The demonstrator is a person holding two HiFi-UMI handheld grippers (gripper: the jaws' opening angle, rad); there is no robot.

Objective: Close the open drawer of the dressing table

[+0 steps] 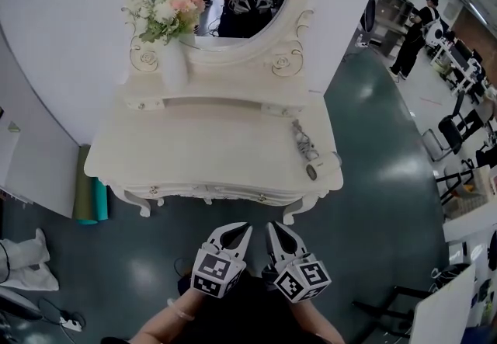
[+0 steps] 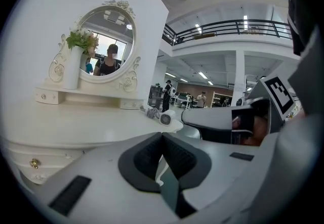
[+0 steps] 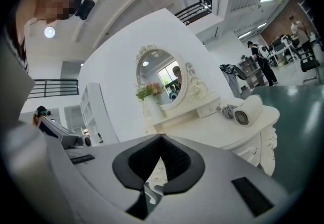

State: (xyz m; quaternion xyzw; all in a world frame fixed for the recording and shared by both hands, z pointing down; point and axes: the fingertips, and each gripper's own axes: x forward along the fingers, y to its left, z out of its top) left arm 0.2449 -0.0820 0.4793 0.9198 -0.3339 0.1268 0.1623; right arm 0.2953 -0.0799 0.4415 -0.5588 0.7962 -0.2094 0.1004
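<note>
- My left tongs and right tongs hung side by side at the near edge, tips pointing at the table. Each pair was pinched narrow, tips together, with nothing between them.
- A strip of dark floor lay between the tips and the table, so I was near it but touching nothing.
- The drawer front ran along the table's near edge, with two small knobs set well apart. From above I could see no drawer standing out, and I could not tell whether one was slightly ajar.
- To finish well, I judged the closed tips should press flat on the panel between the knobs. The push should go straight toward the far side, slow and even, so the drawer would not skew.
- On the right of the top lay a hair dryer with its cord.
- At the far left stood a vase of flowers before the oval mirror; a hard shove might rock it.
</note>
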